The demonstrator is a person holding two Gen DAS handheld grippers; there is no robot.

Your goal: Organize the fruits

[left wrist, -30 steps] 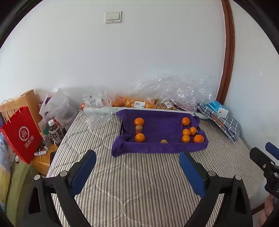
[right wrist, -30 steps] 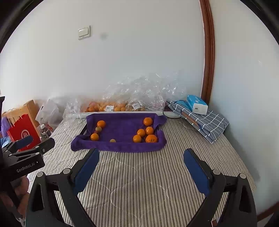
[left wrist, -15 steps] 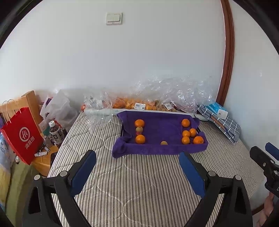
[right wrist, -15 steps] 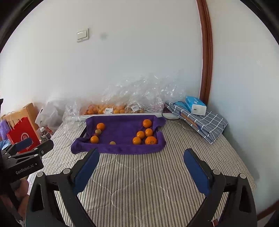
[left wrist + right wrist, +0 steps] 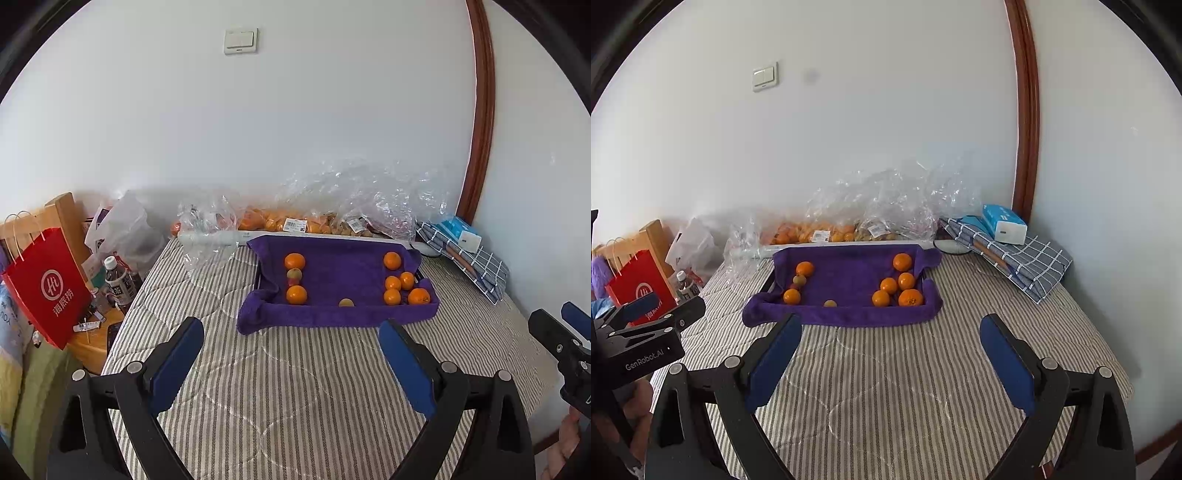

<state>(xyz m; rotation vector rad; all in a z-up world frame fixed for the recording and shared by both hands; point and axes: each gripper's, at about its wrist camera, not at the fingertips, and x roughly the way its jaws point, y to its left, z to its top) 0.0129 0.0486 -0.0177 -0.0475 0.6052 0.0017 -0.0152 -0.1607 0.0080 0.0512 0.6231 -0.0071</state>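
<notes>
A tray lined with a purple towel (image 5: 340,317) (image 5: 846,315) sits on the striped bed. Several oranges lie in it: two at the left (image 5: 296,294) (image 5: 792,296) with a small reddish-green fruit (image 5: 294,275) between them, a cluster at the right (image 5: 392,296) (image 5: 910,297), and a small yellowish fruit (image 5: 346,302) (image 5: 830,303) at the front. My left gripper (image 5: 291,363) is open and empty, short of the tray. My right gripper (image 5: 890,362) is open and empty, also short of the tray.
Clear plastic bags of oranges (image 5: 295,221) lie along the wall behind the tray. A folded checked cloth (image 5: 1023,258) with a blue tissue box (image 5: 1003,223) lies at the right. A red paper bag (image 5: 48,288) and bottles (image 5: 118,284) stand left of the bed.
Both grippers have drawn back slightly and tilted up; the tray looks a little farther away. Jaws stay open.
</notes>
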